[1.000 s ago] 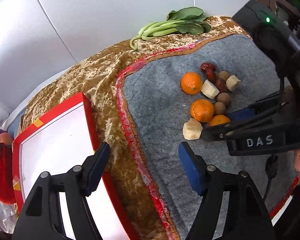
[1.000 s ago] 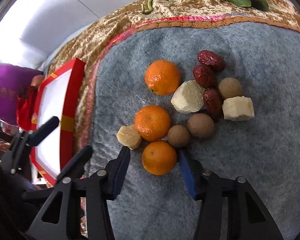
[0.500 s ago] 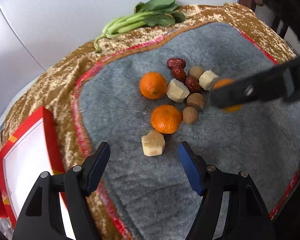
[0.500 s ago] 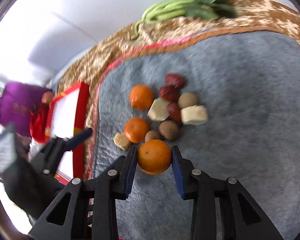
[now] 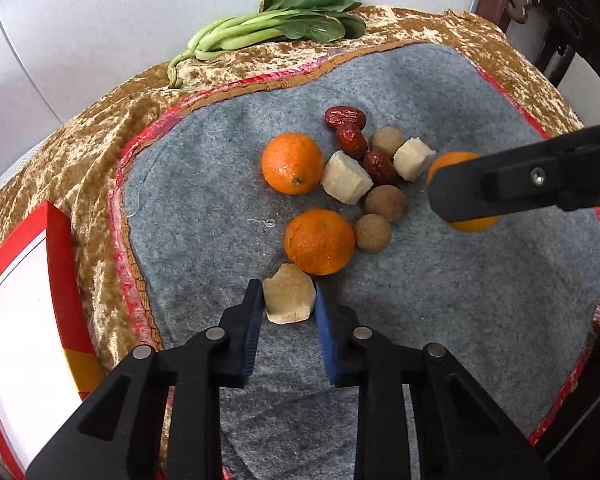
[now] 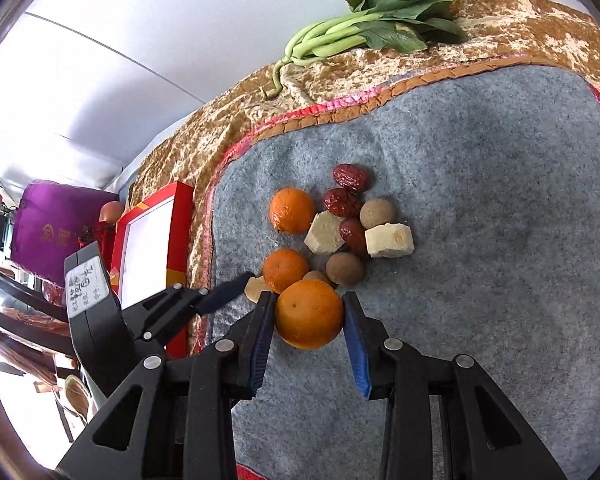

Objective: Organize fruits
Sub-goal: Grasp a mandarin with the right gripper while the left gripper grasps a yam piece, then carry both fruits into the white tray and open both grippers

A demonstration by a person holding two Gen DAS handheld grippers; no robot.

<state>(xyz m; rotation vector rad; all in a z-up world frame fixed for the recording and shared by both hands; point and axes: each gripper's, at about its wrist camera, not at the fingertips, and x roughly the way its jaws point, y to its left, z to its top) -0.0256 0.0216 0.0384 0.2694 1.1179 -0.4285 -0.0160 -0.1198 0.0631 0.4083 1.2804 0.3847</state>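
- The left hand-held gripper pinches a pale beige cut chunk of fruit lying on the grey felt mat; its jaws have just been closing on the chunk, which sits nearest it in the heap, probably to lift it out.
- The right hand-held gripper is clamped on a round orange mandarin, apparently held clear of the mat for carrying off.
- Ahead of both lie two more mandarins, wrinkled red dates, brown round longans and two pale chunks.
- The red-rimmed white box, left of both hand-held grippers, seems the destination.
- Only the right view shows a purple bag beyond the box; the left view shows the pinch head-on.
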